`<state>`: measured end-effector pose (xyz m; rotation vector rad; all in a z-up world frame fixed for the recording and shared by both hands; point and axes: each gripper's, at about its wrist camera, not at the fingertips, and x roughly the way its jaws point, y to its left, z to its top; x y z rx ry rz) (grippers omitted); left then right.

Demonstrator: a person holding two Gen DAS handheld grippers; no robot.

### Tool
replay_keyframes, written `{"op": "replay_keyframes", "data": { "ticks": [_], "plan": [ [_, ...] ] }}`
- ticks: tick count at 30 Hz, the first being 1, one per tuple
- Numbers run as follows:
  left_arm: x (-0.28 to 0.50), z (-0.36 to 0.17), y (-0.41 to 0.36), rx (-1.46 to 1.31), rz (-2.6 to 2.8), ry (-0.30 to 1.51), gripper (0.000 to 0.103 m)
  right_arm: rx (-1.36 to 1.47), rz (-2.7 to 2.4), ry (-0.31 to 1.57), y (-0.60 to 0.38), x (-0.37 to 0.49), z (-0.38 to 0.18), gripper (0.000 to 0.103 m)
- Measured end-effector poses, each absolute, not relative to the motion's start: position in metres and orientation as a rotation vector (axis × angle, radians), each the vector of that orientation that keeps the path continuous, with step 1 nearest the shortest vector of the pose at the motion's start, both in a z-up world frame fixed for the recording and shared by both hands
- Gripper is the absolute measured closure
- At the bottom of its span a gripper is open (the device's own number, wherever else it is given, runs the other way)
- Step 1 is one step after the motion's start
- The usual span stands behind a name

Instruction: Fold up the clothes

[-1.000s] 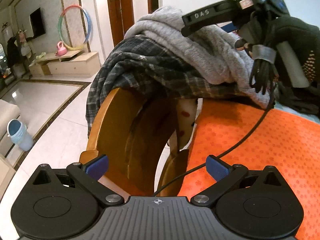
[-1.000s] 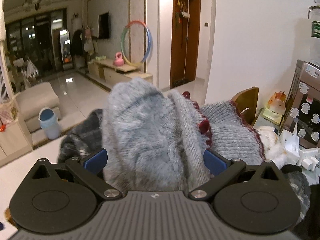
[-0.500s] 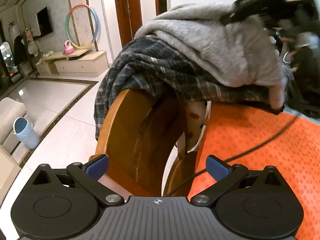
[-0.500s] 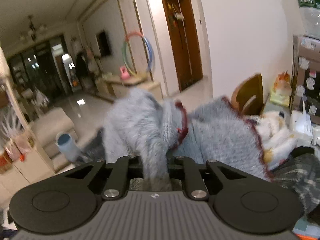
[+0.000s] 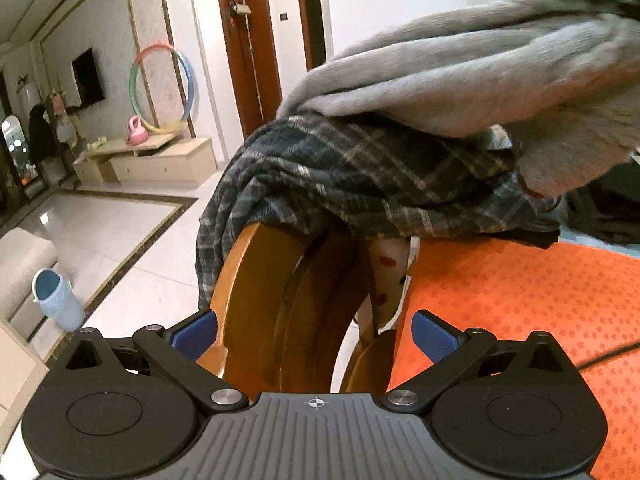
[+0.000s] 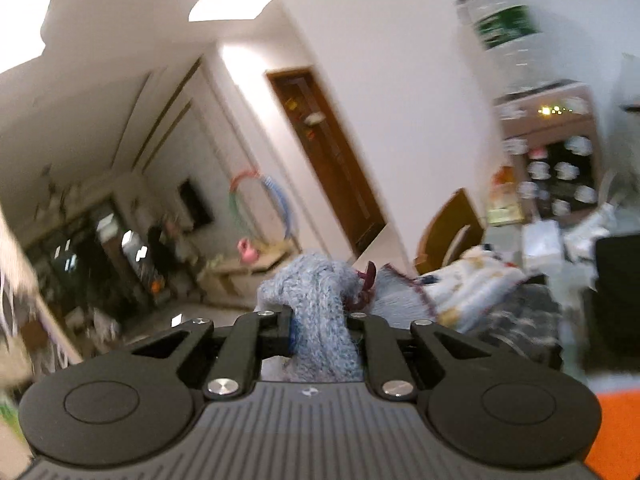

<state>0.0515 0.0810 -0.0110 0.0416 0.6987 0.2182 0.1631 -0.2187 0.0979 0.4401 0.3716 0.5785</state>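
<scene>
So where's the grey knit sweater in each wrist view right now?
Left wrist: grey knit sweater upper right, lifted over the plaid shirt on the chair back.
Right wrist: bottom centre, bunched between the closed fingers of the right gripper.
Shared landmark: the colourful hoop by the wall.

Grey knit sweater [image 5: 472, 80] draped, apparently lifted, atop a dark plaid shirt [image 5: 360, 176] over the chair back [image 5: 256, 280].
</scene>
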Motion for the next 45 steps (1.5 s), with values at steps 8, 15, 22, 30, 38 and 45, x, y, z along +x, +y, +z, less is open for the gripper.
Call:
{"op": "replay_keyframes", "data": {
  "ticks": [8,15,22,30,38,45],
  "plan": [
    [0.05,0.004,0.071,0.08,0.189,0.653,0.0,0.58,0.405,0.178,-0.304,0.075,0.128,0.09],
    [0.048,0.014,0.056,0.108,0.13,0.629,0.0,0.637,0.257,0.048,-0.369,0.013,0.146,0.09],
    [0.047,0.017,0.035,0.13,0.054,0.616,0.0,0.648,0.04,-0.082,-0.434,-0.055,0.159,0.09],
    [0.049,0.021,0.001,0.136,-0.08,0.62,0.0,0.72,-0.243,-0.052,-0.505,-0.113,0.132,0.089],
    [0.051,0.008,-0.033,0.217,-0.195,0.641,0.0,0.809,-0.368,0.317,-0.548,-0.098,0.014,0.084],
    [0.057,-0.01,-0.041,0.26,-0.213,0.675,0.0,0.563,-0.379,0.707,-0.503,-0.052,-0.06,0.062]
  ]
}}
